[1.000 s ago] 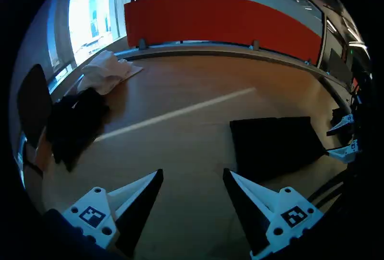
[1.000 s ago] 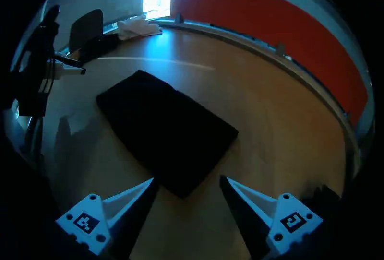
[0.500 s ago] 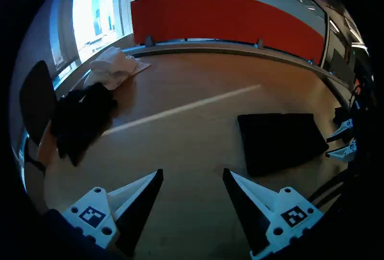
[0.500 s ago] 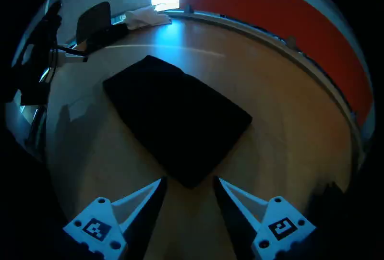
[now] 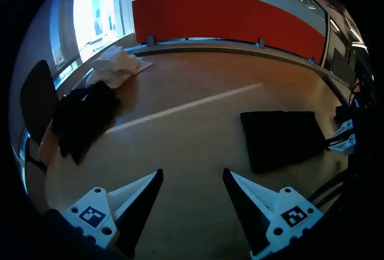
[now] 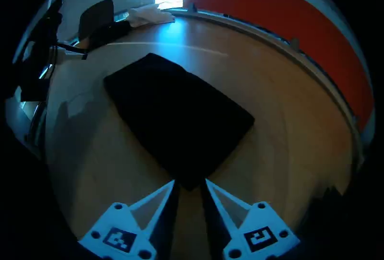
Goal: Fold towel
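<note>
Lying flat, towel [image 6: 177, 116] corner between right tongs [image 6: 188, 184]

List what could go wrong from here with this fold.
1. The right gripper has its fingers nearly together at only the near corner tip of the black towel. Such a small bite may slip out, or catch just one layer if the towel is already folded.
2. The left gripper is open over the bare table, apart from the towel. Lifting by one corner alone could drag or skew the towel.
</note>
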